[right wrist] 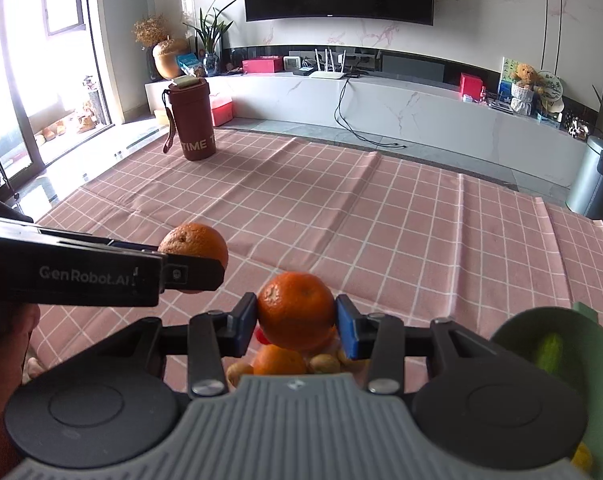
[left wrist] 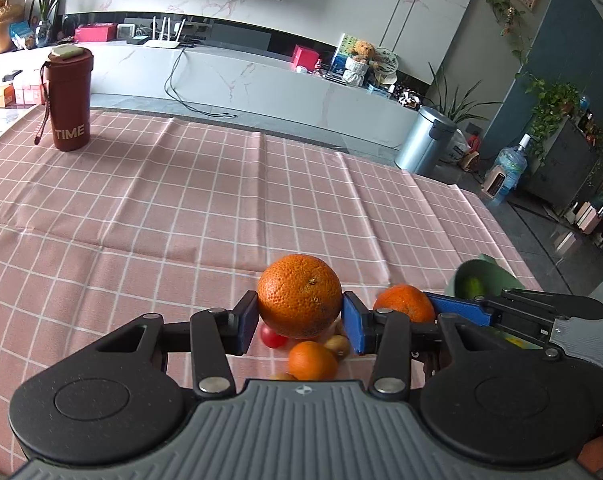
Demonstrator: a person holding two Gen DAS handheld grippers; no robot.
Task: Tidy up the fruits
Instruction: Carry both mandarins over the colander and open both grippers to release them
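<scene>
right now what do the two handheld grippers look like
Both are alike: a ribbed grey body, two round black discs and black linkage arms with silver rivets, ending in blue pads. The left gripper seen side-on from the right wrist view shows white "GenRobot.AI" lettering on its black casing. The right gripper matches. No cables or sleeves show.

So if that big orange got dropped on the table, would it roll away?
Probably. The big orange is round, so it would likely roll on the flat cloth. Its bumpy skin probably helps the left gripper hold it. It looks firm, likely not squashing between the pads.
</scene>
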